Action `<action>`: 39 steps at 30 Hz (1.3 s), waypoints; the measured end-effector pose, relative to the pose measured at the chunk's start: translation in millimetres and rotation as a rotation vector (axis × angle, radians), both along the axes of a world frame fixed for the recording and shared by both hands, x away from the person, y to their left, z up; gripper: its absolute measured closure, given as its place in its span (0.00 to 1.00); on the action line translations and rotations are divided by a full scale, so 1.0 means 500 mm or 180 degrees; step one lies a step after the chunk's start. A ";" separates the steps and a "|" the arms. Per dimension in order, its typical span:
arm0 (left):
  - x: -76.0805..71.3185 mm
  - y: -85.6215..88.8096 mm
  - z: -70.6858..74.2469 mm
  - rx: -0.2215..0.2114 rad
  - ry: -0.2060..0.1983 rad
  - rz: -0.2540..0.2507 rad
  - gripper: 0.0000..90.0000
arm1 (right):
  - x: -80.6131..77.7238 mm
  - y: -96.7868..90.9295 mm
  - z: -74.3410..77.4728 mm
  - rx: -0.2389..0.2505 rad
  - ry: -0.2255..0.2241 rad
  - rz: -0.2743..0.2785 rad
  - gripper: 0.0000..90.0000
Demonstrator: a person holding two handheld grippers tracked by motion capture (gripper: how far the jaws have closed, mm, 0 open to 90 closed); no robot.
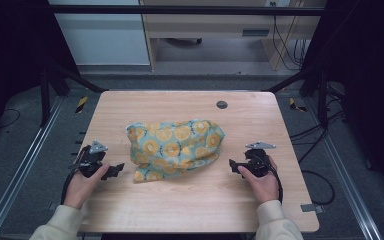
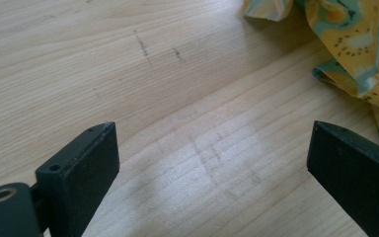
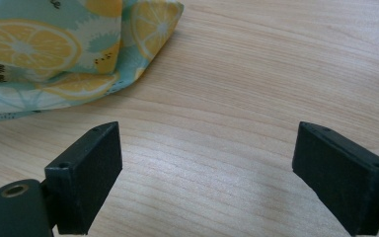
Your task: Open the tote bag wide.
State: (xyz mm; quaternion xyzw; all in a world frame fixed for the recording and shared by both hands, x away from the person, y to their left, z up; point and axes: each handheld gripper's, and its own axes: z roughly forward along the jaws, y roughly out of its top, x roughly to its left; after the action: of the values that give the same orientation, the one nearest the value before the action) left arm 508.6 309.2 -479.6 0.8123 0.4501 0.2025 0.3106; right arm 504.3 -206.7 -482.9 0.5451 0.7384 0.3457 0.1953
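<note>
Lemon-print cloth bundle [image 1: 175, 149] heaped mid-table, long axis running side to side, crumpled and puffed. Flanked by both tongs: left tongs [image 1: 111, 171] just off the bundle's near-left corner, right tongs [image 1: 233, 165] just off its right end, each aimed inward at the fabric. Left pair looking the closer, judging by the high view. Both sets spread wide, nothing pinched, bare wood between the jaws in each gripper view. Fabric edge [image 2: 355, 59] ahead and to the right of the left tongs; folded corner [image 3: 153, 29] ahead and left of the right tongs. Beneath the bundle, pale wooden table [image 1: 190, 200], faintly scuffed; beyond the bundle, a round grommet [image 1: 222, 104], then grey floor, dark frame rails and cables.
</note>
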 end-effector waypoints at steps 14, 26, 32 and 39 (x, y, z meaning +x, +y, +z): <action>-0.027 -0.024 0.053 -0.0084 -0.0139 -0.0233 0.09 | -0.024 0.052 0.079 -0.0106 -0.0275 0.0442 0.34; -0.004 -0.034 0.157 -0.0056 -0.0355 -0.0403 0.14 | 0.045 0.118 0.214 -0.0210 -0.0494 0.1022 0.34; 0.013 -0.038 0.166 0.0022 -0.0314 -0.0460 0.16 | 0.097 0.158 0.210 -0.0183 -0.0362 0.1216 0.35; 0.027 -0.038 0.146 0.0006 -0.0223 -0.0453 0.21 | 0.117 0.179 0.196 -0.0267 -0.0291 0.1385 0.81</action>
State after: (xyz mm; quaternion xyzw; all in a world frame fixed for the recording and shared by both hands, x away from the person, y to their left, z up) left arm 521.9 290.2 -406.6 0.8350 0.3798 0.2087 0.3390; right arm 562.8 -117.1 -384.8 0.3482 0.8426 0.3730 0.1719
